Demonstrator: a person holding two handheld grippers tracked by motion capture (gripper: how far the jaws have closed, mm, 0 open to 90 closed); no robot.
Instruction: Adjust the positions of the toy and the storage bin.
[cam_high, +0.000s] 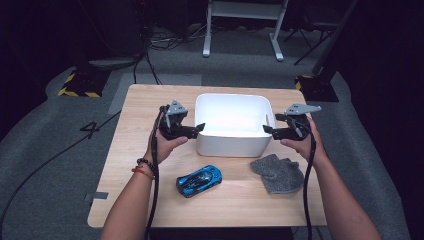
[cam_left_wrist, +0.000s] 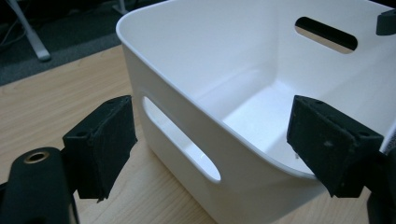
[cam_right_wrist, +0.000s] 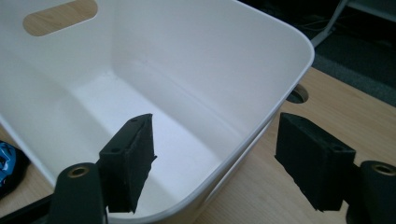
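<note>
Forearms are coming in from the bottom of the high view, and just ahead of them a blue toy car (cam_high: 199, 180) and a grey knitted cloth (cam_high: 278, 173) are lying on the wooden table (cam_high: 125, 150), both untouched. Beyond them, the white bin (cam_high: 231, 145) is sitting mid-table, its long axis running left to right between the two hands. The left gripper (cam_high: 200, 127) is pointing in at the bin's left end wall, the right gripper (cam_high: 266, 130) at its right end wall, each equally close.

In the left gripper view the jaws are standing wide apart, straddling the rim (cam_left_wrist: 196, 116): one pad outside by the handle slot (cam_left_wrist: 180, 137), the other inside. Same story in the right gripper view, jaws apart, one inside, one outside the wall (cam_right_wrist: 261, 126). Neither is clamping yet. Looks like both are lining up to pinch the end walls and lift together.
</note>
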